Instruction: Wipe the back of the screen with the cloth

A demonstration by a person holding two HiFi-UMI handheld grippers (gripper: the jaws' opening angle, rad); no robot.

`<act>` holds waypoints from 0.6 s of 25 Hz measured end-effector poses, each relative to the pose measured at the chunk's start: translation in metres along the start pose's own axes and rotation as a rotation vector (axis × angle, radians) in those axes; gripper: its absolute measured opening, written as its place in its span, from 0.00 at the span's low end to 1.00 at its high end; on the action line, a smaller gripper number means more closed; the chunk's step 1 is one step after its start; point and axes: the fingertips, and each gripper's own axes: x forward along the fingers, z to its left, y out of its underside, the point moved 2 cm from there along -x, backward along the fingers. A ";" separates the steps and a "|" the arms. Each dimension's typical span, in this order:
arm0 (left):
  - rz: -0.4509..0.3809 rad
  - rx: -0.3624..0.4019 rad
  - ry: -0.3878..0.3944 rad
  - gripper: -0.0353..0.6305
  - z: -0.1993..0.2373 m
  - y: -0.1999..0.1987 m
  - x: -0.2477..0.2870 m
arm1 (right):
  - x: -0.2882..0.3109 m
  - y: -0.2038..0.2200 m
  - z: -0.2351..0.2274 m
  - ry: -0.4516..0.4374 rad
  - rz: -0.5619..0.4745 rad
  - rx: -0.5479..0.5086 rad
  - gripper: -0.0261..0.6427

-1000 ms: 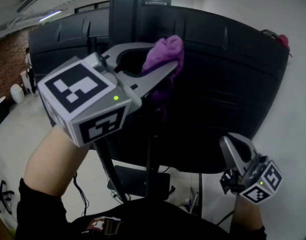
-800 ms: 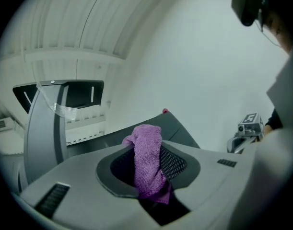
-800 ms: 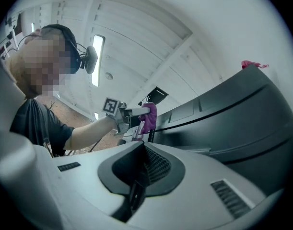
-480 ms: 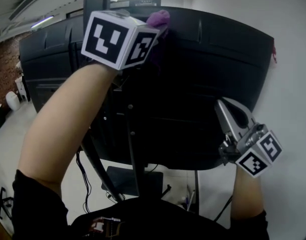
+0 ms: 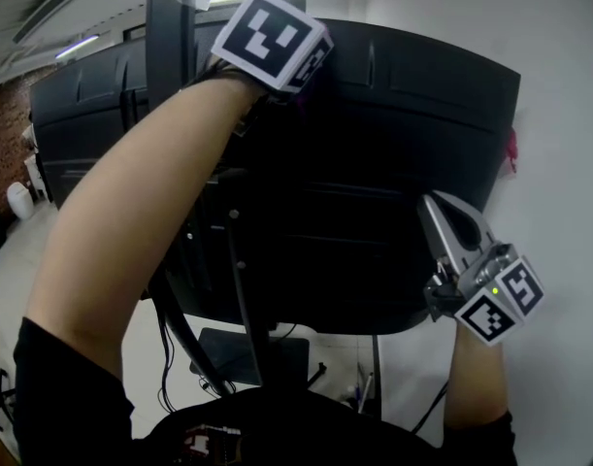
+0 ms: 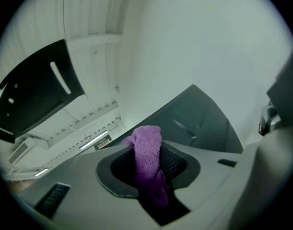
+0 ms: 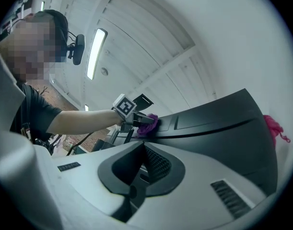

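The black back of the screen [image 5: 393, 163] fills the middle of the head view. My left gripper [image 6: 147, 137] is shut on the purple cloth [image 6: 148, 162]. It reaches up to the screen's top edge, left of centre. In the head view only its marker cube [image 5: 272, 39] shows and the jaws are hidden behind it. The right gripper view shows the cloth [image 7: 149, 124] pressed on the upper part of the screen back [image 7: 223, 128]. My right gripper [image 5: 444, 219] hangs by the screen's lower right corner, shut with nothing in it, apart from the screen.
The screen's stand pole [image 5: 246, 289] and base [image 5: 247, 357] are below, with cables on the floor. A second dark screen [image 5: 87, 105] stands at the left. A white wall is at the right. Something pink [image 7: 275, 127] hangs at the screen's right edge.
My left gripper has carried the cloth up from the middle of the screen back to its top edge. My right gripper has risen a little and stays shut.
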 end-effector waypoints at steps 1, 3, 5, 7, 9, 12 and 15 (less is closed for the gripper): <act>-0.017 0.030 0.003 0.21 -0.006 -0.009 0.004 | -0.004 0.000 -0.001 0.009 -0.001 0.001 0.05; 0.043 0.061 -0.046 0.21 -0.010 -0.010 0.009 | -0.012 0.000 -0.003 0.026 -0.003 0.003 0.05; 0.098 0.068 -0.056 0.21 -0.021 -0.011 0.016 | -0.019 0.002 -0.006 0.043 0.001 0.004 0.05; 0.086 0.080 -0.013 0.21 -0.041 -0.024 0.028 | -0.026 0.004 -0.010 0.061 0.006 0.008 0.05; 0.072 0.109 0.017 0.21 -0.059 -0.040 0.038 | -0.034 0.006 -0.013 0.082 0.010 0.012 0.05; 0.067 0.185 0.047 0.21 -0.085 -0.058 0.050 | -0.048 0.009 -0.016 0.113 0.017 0.018 0.05; 0.065 0.274 0.088 0.21 -0.118 -0.074 0.065 | -0.064 0.010 -0.019 0.143 0.013 0.029 0.05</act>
